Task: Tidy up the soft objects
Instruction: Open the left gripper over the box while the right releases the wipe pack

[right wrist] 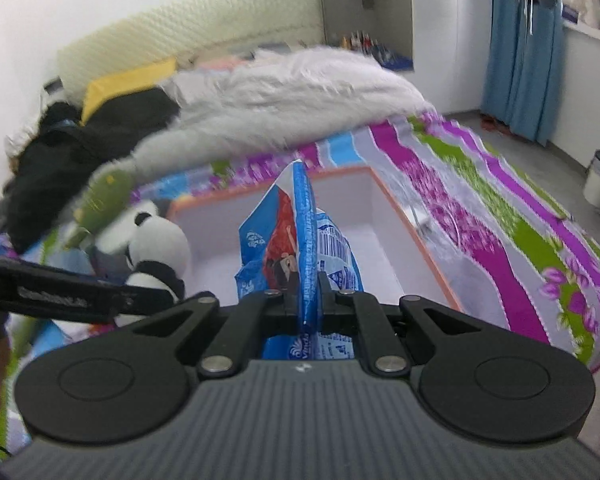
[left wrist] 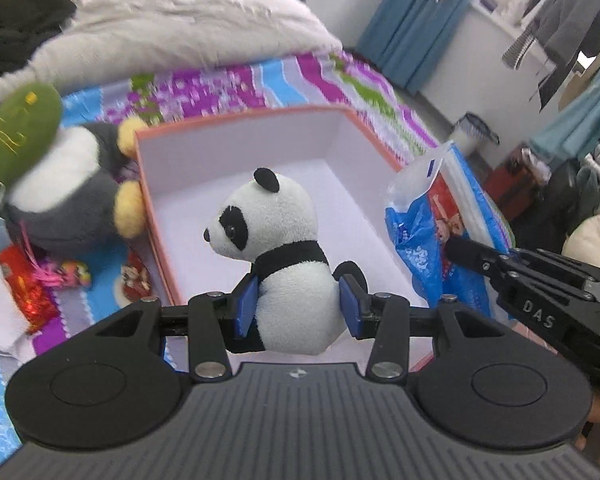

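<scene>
1. Both views smear toward the far side: the white fluffy blanket point(left wrist: 180, 20) and the dark clothing point(right wrist: 80, 136) behind it are blurred, so their edges cannot be made out
2. The print on the blue tissue pack point(right wrist: 300, 248) is too soft to read beyond a few letters low down, and its lower end is cut off behind the gripper body in the right wrist view
3. The panda plush toy point(left wrist: 284, 248) has its lower body hidden behind the left gripper's frame; in the right wrist view it is partly covered by the left gripper's black arm
4. A grey-and-white plush with yellow feet point(left wrist: 72, 196) and a green plush piece point(left wrist: 20, 128) lie blurred outside the box's left wall, on the striped bedsheet point(left wrist: 292, 80)
5. The left gripper point(left wrist: 296, 304) is clamped on the panda plush toy, its blue pads pressing the body from both sides, holding it upright over the near end of the open orange-rimmed box point(left wrist: 204, 126)
6. The right gripper point(right wrist: 309, 300) is pinched tight on the thin edge of the blue tissue pack, which stands up between its fingers above the box's near right side, just beside the panda
</scene>
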Demonstrator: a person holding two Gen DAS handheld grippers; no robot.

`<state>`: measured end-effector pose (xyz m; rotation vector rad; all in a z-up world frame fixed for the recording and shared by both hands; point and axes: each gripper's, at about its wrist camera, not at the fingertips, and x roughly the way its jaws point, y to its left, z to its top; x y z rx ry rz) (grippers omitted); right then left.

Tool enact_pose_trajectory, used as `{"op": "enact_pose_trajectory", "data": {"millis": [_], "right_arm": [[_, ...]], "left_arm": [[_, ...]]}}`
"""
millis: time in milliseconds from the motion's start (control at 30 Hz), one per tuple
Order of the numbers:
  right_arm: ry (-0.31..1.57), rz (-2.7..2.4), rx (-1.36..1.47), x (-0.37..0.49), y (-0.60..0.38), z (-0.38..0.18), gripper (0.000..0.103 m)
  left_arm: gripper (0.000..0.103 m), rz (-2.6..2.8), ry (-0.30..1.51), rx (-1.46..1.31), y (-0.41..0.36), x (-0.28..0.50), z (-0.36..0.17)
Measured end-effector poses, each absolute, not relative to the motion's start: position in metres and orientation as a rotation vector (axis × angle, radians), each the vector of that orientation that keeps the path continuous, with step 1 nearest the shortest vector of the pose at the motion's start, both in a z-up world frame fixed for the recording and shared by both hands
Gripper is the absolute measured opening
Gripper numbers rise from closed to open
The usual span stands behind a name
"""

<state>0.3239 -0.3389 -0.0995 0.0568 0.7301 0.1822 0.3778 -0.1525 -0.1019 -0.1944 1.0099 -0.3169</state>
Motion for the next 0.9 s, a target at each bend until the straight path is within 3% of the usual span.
{"op": "enact_pose_trajectory", "data": {"millis": [467, 533, 567, 633, 900], "right_arm": [[0.790, 0.172, 0.103, 0.336, -0.352, -0.125, 0.013], [0.792, 0.173, 0.124, 0.336, -0.356, -0.124, 0.022], [0.789, 0.174, 0.135, 0.336, -0.358, -0.123, 0.034], [0.770, 0.178, 0.146, 0.333, -0.361, -0.120, 0.042], [0.671, 0.199, 0.135, 0.306, -0.356, -0.102, 0.042]], "left_arm": [[0.051, -0.306, 1.087, -0.159, -0.172, 0.392, -0.133], [0.052, -0.295, 1.080, -0.147, -0.173, 0.390, -0.130], [0.052, -0.291, 1.074, -0.144, -0.172, 0.390, -0.128], [0.052, -0.290, 1.058, -0.150, -0.169, 0.387, -0.123], [0.052, -0.272, 0.911, -0.136, -0.158, 0.355, -0.092]]}}
